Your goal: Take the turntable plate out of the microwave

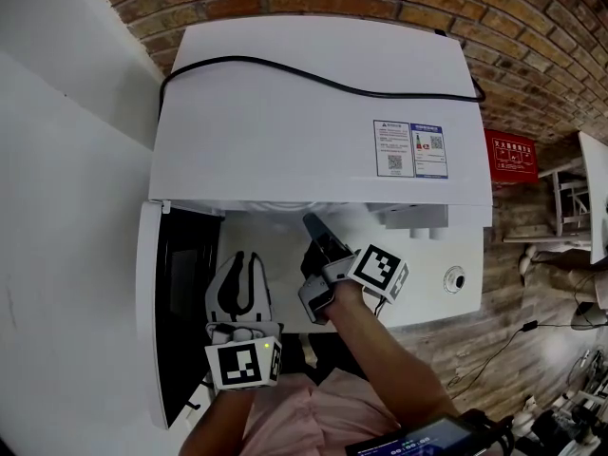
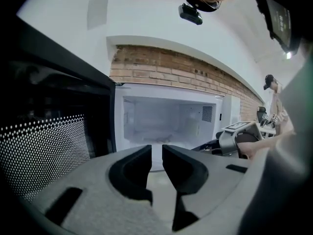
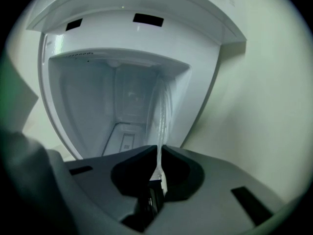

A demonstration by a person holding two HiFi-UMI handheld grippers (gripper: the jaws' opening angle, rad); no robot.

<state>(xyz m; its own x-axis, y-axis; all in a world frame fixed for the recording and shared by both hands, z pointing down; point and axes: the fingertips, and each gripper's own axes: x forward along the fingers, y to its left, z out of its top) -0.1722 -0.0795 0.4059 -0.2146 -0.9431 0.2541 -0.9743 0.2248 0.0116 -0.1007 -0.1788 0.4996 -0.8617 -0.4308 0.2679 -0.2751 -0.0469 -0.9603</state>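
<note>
The white microwave (image 1: 313,112) stands with its door (image 1: 147,312) swung open to the left. My right gripper (image 1: 312,221) reaches into the cavity mouth. In the right gripper view the clear glass turntable plate (image 3: 164,111) shows edge-on as a translucent strip running from the cavity (image 3: 98,106) down between the jaws, and my right gripper (image 3: 159,153) is shut on its rim. My left gripper (image 1: 249,259) hangs in front of the opening beside the door. Its jaws (image 2: 156,151) stand almost together with nothing between them. The left gripper view looks into the lit cavity (image 2: 166,121).
A black cable (image 1: 313,79) lies across the microwave's top, which has a brick wall behind it. The control knob (image 1: 455,278) is on the right front panel. The door's dark perforated window (image 2: 49,146) fills the left side. A white wall stands left of the microwave.
</note>
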